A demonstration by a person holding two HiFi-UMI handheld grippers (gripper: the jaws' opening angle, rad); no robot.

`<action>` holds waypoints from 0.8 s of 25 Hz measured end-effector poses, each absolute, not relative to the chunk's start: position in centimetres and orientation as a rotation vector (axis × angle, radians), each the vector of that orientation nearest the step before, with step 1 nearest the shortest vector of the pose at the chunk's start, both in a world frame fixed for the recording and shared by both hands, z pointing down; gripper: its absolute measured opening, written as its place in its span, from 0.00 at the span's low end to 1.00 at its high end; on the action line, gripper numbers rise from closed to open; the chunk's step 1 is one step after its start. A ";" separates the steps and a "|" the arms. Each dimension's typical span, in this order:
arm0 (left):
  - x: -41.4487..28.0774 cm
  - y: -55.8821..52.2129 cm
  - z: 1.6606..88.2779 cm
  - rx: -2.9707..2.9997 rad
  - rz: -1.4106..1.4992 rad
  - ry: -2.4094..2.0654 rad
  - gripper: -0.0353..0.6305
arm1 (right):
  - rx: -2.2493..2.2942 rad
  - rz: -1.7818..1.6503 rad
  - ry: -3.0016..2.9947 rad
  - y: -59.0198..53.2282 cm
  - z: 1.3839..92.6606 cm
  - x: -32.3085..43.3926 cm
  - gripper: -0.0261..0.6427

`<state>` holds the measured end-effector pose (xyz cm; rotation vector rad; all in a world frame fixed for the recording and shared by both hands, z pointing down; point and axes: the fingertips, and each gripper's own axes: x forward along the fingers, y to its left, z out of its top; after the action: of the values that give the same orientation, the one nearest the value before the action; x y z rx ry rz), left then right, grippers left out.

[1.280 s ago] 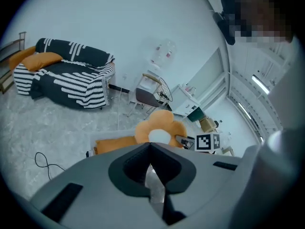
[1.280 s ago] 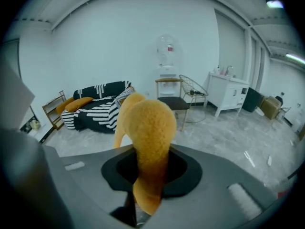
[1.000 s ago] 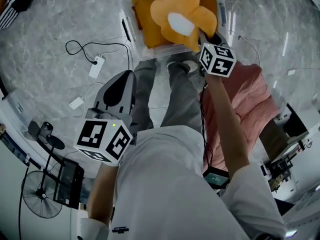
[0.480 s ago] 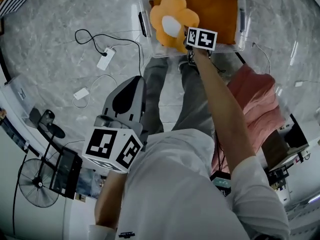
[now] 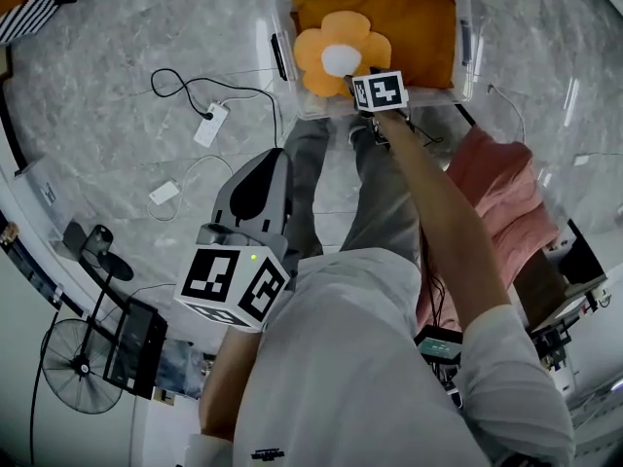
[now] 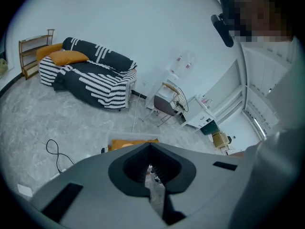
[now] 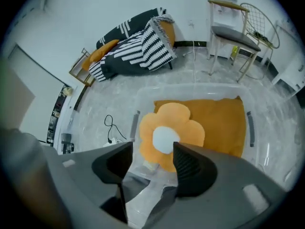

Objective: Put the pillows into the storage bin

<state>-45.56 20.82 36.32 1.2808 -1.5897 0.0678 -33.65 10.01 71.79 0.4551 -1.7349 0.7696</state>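
— Where is the flower-shaped orange pillow with the white centre (image 5: 341,56) (image 7: 169,135)?

— Inside the clear plastic storage bin (image 5: 280,27) (image 7: 143,93), at its left end. It lies flat on a rectangular orange pillow (image 5: 421,25) (image 7: 220,122) that covers most of the bin's bottom.

— And the right gripper (image 5: 350,81) (image 7: 152,159)?

— It points steeply down over the bin's near rim, just beside the flower pillow. Its jaws have just been opening and stand wide apart. The flower pillow shows through the gap beyond them, but the pads don't press on it, so the gripper has nothing in its hold.

— The left gripper (image 5: 265,163) (image 6: 150,146)?

— Well apart from the bin, held close to the person's body over the grey marble floor (image 5: 127,37). Its jaw tips meet, with nothing between them.

— What else is around?

— A white power strip with a black cable (image 5: 210,123) lies on the floor left of the bin, and a pink cloth (image 5: 506,202) is heaped on the person's right. In the gripper views a black-and-white striped sofa (image 6: 90,75) (image 7: 138,46) stands by the wall.
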 end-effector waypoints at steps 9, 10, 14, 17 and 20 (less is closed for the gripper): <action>-44.7 19.3 33.0 1.364 0.018 -1.617 0.07 | 0.472 0.817 -1.995 10.7 59.9 -33.2 0.45; -44.6 19.3 32.5 1.367 0.010 -1.622 0.07 | 0.498 0.788 -2.031 10.4 58.1 -33.1 0.45; -43.9 19.0 30.5 1.398 -0.035 -1.627 0.07 | 0.480 0.805 -2.066 11.0 51.6 -32.7 0.25; -43.5 18.2 29.2 1.448 -0.064 -1.617 0.07 | 0.551 0.889 -2.073 10.3 46.8 -32.0 0.06; -43.1 17.2 27.2 1.506 -0.079 -1.610 0.07 | 0.593 0.912 -2.152 9.8 41.8 -31.8 0.06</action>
<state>-43.06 17.22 27.23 1.5060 -1.6098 -0.0794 -31.82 9.83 41.80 0.5927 -2.1521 0.9120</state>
